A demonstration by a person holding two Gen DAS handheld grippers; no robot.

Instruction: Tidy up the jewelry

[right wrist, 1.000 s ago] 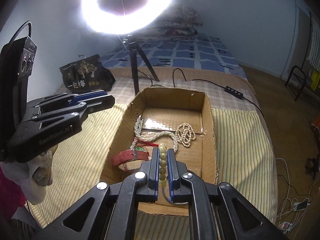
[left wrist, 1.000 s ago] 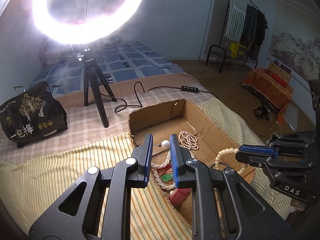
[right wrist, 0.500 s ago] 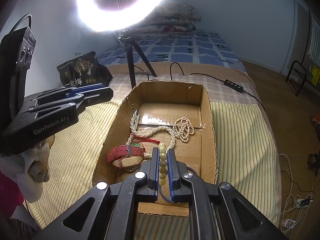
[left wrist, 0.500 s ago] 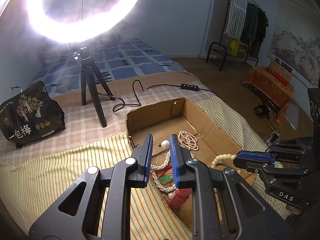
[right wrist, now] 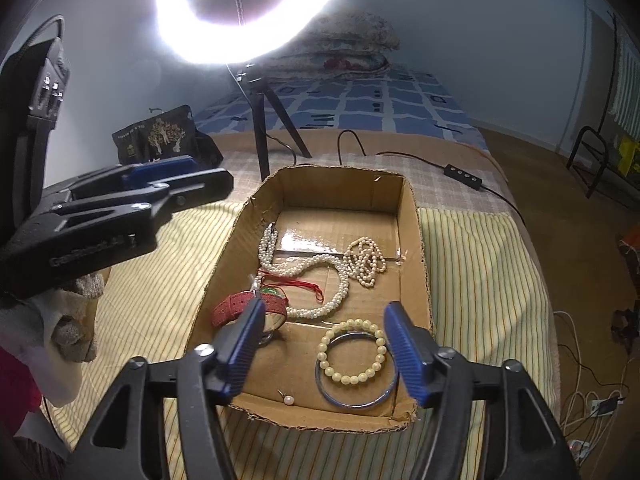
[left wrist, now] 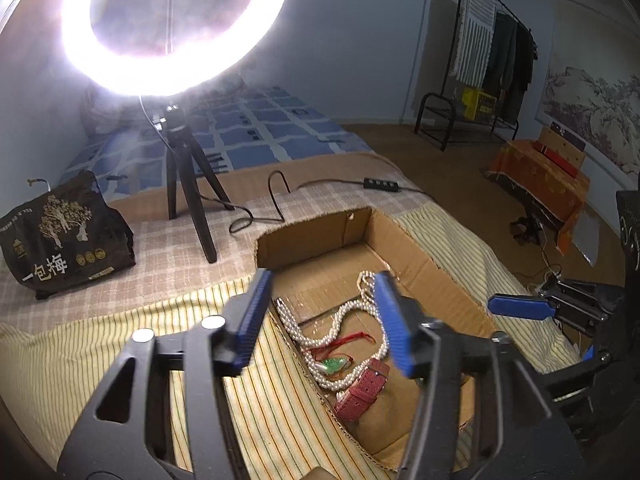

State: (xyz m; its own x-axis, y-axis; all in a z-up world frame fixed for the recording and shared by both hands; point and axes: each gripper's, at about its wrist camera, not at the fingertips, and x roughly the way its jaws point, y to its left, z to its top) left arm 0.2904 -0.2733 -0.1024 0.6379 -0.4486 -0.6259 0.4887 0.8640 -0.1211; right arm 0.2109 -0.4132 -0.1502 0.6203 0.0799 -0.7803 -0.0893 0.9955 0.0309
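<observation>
The jewelry lies in one open cardboard box (right wrist: 416,240) on the striped cloth (right wrist: 480,280) of the bed. Near the box's front edge I see a cream bead bracelet (right wrist: 352,350) lying inside a blue-grey bangle (right wrist: 356,398), the two touching, and a single loose pearl (right wrist: 288,400) on a pin near the front left corner. Along the left wall lies a red watch strap (right wrist: 248,306), with a green pendant (right wrist: 272,291) on a red cord (right wrist: 296,282) just behind it. One long pearl rope (right wrist: 312,270) snakes through the middle, and a smaller heap of pearls (right wrist: 366,260) lies toward the right wall. A glossy clear strip shines on the floor at the back.

My right gripper (right wrist: 324,348) hangs over the front edge with its blue fingers (right wrist: 402,354) spread wide, holding nothing. My left gripper (left wrist: 324,320) hovers over the left wall, likewise spread wide and empty.

Behind the box stand one ring light (right wrist: 244,12) on a tripod (right wrist: 264,120) and one black bag (right wrist: 164,136).
</observation>
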